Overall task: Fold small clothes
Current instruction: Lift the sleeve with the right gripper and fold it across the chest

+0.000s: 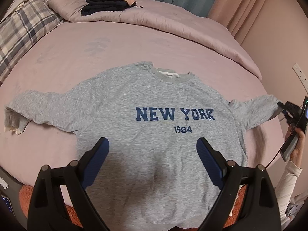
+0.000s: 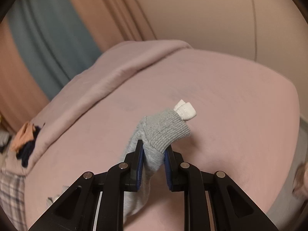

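Grey sweatshirt (image 1: 154,119) flat, face up, mid-bed (image 1: 134,44). Right gripper (image 2: 154,152) pinches cuff (image 2: 165,130), sleeve lifted. Left gripper (image 1: 153,150) wide open over hem, empty. Risk: thin pinch slips; unpinned body drags, bunches.

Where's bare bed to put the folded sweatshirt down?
Free: pink sheet between the sweatshirt collar and the rolled duvet. Also bare beyond the cuff held by the right gripper. Crowded: folded clothes on the duvet, plaid pillow.
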Demonstrator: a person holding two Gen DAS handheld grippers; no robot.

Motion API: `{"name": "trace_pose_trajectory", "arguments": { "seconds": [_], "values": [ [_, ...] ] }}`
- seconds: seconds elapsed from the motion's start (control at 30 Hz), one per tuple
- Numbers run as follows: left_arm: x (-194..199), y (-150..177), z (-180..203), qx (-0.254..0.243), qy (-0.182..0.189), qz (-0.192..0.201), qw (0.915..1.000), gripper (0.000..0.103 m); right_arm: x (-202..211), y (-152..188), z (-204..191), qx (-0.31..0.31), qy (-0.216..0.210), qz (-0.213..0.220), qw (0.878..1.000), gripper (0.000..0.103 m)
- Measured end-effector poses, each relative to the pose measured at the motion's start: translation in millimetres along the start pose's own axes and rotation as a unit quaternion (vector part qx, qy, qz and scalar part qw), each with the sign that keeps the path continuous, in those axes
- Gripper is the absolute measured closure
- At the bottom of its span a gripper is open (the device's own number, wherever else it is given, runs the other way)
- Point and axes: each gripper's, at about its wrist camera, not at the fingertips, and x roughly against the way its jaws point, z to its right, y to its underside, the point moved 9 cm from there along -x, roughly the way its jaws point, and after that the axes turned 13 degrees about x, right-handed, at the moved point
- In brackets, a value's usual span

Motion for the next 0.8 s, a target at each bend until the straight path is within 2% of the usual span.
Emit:
{"name": "trace_pose_trajectory", "arguments": {
  "seconds": [0.1,0.47,0.8],
  "values": [
    [0,-1,-2,0.003,0.000,0.000,1.0000,0.011,7,-10,-21,0.017,-0.016,0.012,1.000,0.082],
    [1,-1,-10,0.011,0.003,-0.002,0.9999,0.011,25,-13,-94,0.085,-0.096,0.024,0.992,0.082],
    [4,-5,-20,0.019,0.004,0.005,0.9998,0.011,39,4,-172,0.144,-0.186,0.011,0.972,0.082]
  ]
}}
